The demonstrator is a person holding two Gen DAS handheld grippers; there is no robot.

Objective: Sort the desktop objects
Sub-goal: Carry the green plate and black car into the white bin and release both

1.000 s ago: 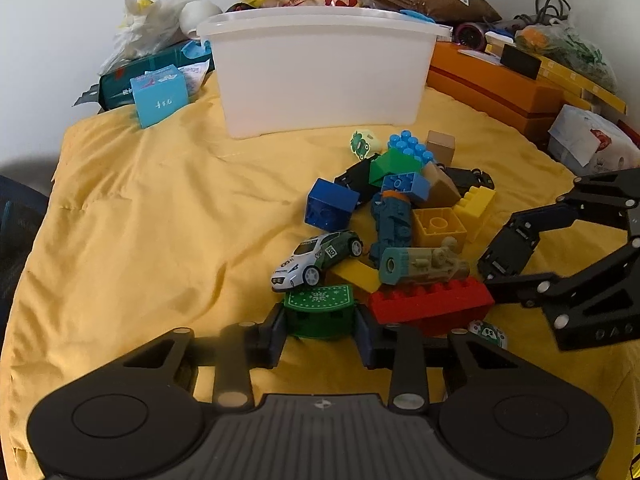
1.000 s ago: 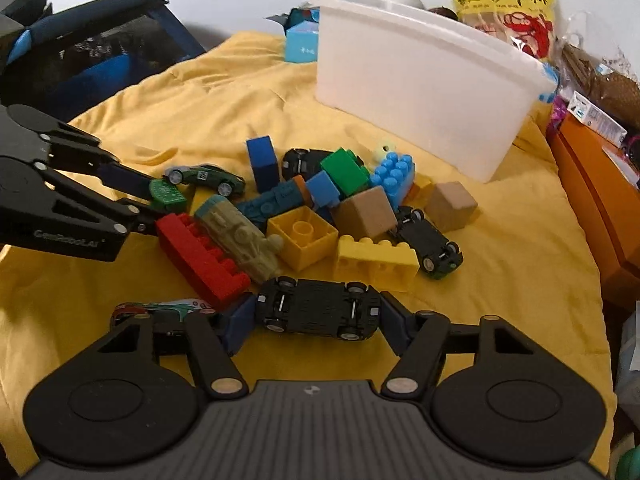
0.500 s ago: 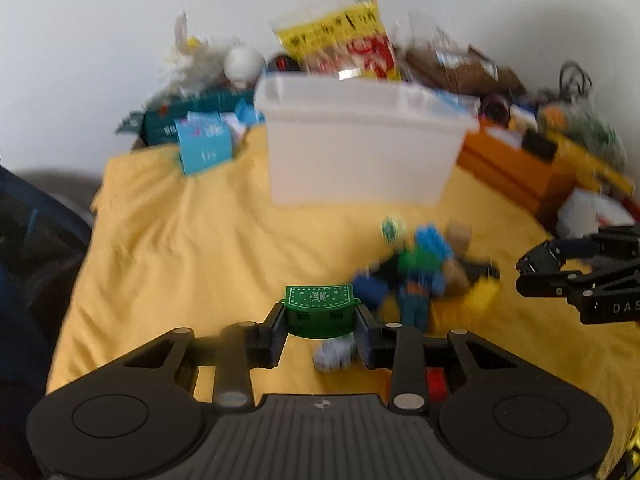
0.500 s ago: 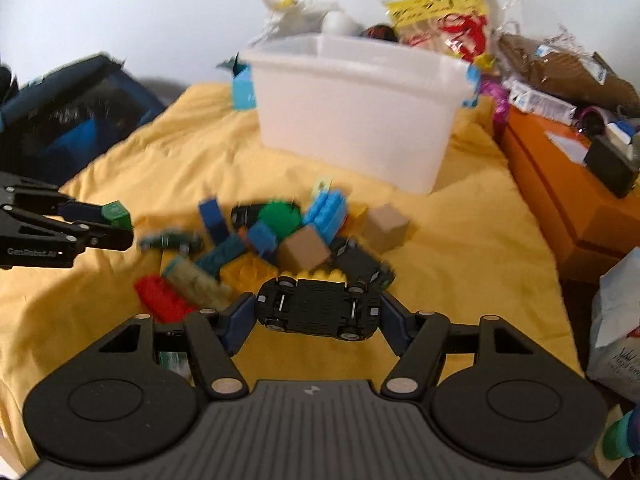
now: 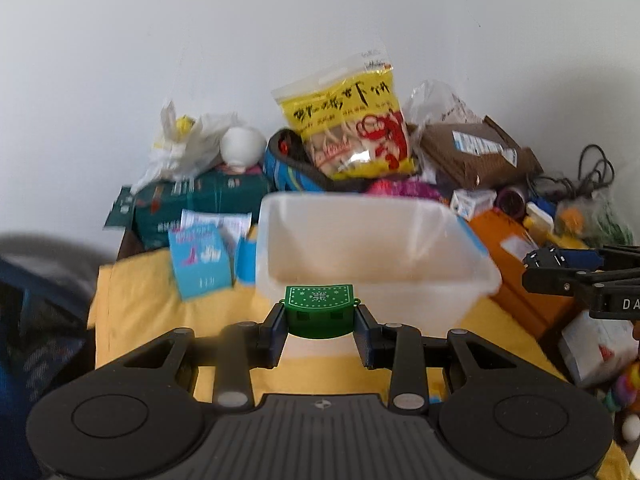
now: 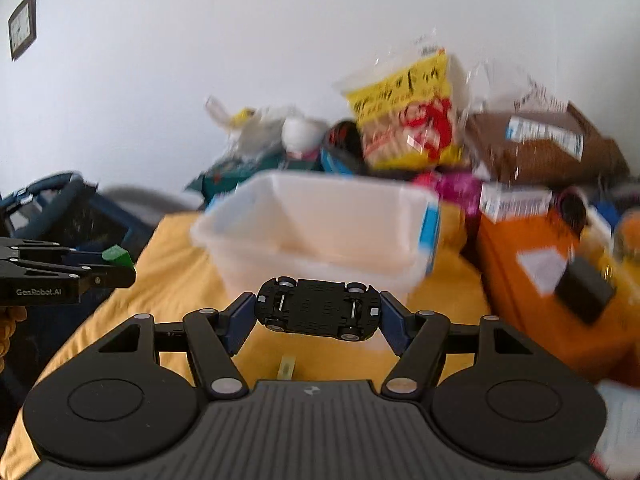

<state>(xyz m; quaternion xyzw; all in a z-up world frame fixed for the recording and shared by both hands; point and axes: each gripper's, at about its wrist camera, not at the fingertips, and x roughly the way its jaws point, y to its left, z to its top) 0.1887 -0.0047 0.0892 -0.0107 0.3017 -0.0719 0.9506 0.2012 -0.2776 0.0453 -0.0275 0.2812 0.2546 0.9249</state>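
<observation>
While you carry both toys toward the white bin at the desk's back edge, your left gripper is clamped on the green block and your right gripper on the upturned black toy car. Next, I judge, bring each over the rim and let go. A second ago both hung low over the toy pile; now that pile is out of view

Left gripper clamped on load; right gripper likewise, both apparently held aloft.
</observation>
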